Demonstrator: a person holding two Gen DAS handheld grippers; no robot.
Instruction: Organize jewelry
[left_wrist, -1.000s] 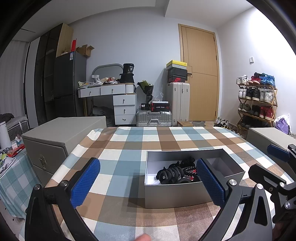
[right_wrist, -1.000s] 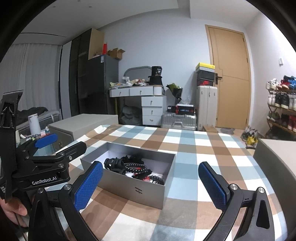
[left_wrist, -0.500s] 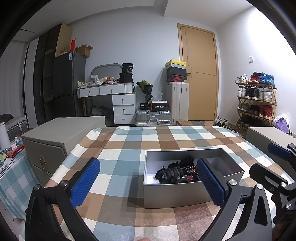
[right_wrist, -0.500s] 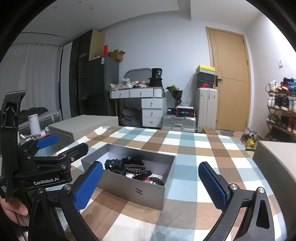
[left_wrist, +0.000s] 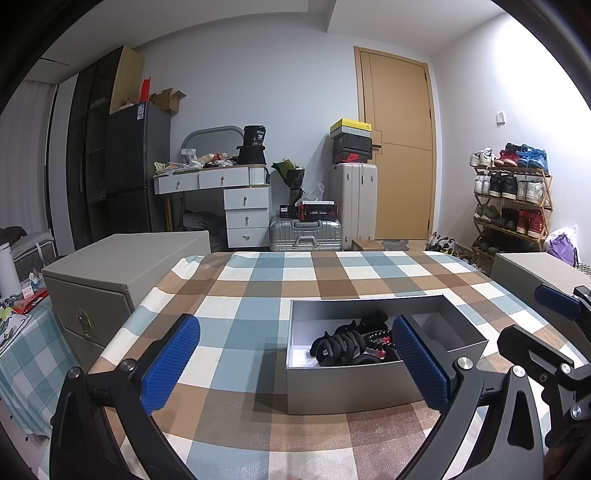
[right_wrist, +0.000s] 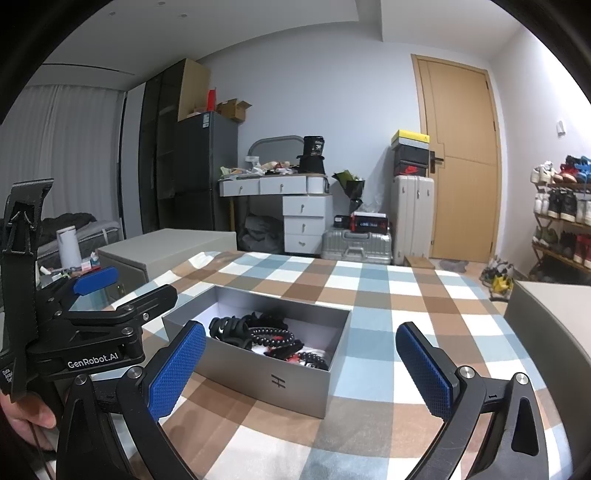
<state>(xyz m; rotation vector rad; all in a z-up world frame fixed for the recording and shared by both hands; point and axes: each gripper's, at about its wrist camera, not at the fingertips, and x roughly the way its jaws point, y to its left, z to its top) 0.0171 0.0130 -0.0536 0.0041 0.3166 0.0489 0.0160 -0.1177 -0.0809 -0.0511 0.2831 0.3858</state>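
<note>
An open grey box (left_wrist: 354, 387) (right_wrist: 258, 376) stands on the checked tablecloth. It holds a tangle of black jewelry and hair pieces (left_wrist: 351, 343) (right_wrist: 258, 336) with red bits. My left gripper (left_wrist: 295, 365) is open and empty, near the box's front left side; its right finger overlaps the box. My right gripper (right_wrist: 301, 369) is open and empty, at the box's right front corner. The left gripper's body (right_wrist: 88, 325) shows in the right wrist view, and the right gripper's body (left_wrist: 546, 343) in the left wrist view.
A checked tablecloth (left_wrist: 258, 288) (right_wrist: 388, 295) covers the table. Grey storage boxes stand left (left_wrist: 110, 266) and right (left_wrist: 535, 266) of it. Behind are a white dresser (left_wrist: 236, 199), suitcases (left_wrist: 306, 232), a door (left_wrist: 399, 147) and a shoe rack (left_wrist: 513, 199).
Both grippers have drifted slightly; the view has barely shifted. The box and its contents have not moved. Both stay open.
</note>
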